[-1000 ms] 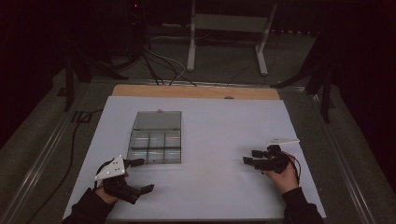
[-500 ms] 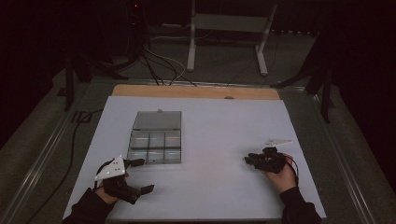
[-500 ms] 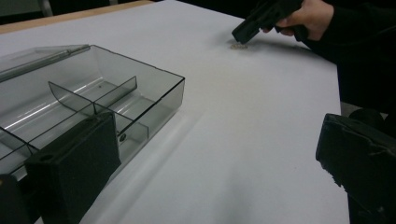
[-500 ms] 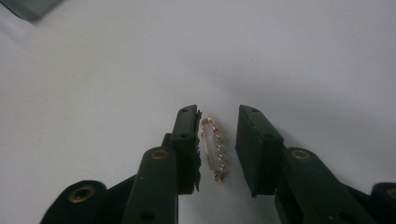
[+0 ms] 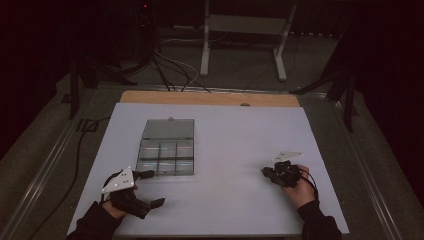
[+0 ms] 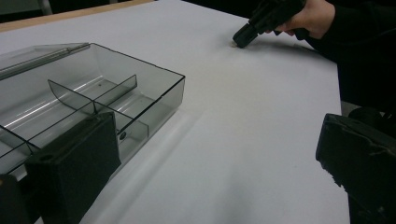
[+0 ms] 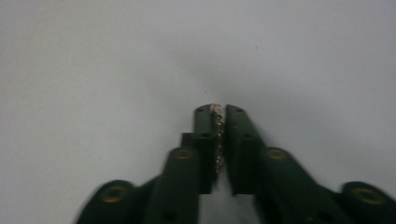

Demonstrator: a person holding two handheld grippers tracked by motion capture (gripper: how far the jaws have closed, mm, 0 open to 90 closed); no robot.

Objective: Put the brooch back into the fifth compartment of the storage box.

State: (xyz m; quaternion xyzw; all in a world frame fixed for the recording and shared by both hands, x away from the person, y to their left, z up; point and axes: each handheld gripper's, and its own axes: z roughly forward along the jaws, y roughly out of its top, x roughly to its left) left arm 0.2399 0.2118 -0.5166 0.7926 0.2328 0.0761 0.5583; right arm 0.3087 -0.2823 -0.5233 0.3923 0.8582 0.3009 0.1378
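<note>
A clear smoky plastic box with several compartments and its lid folded back lies left of the table's middle; the left gripper view has this box close by. My left gripper rests just in front of the box, open, its black jaws spread wide with nothing between them. My right gripper points left, tipped down to the white table at the right. In its own view my right gripper is shut on a thin glittering chain-like strand. The left gripper view shows that right gripper touching the table.
The white table top has a wooden strip along its far edge. Behind it stand a metal frame and cables on the dark floor. A cable hangs off the left side.
The right gripper has shifted slightly left and nearer, tipping down onto the table. The left gripper and the box have stayed put.
</note>
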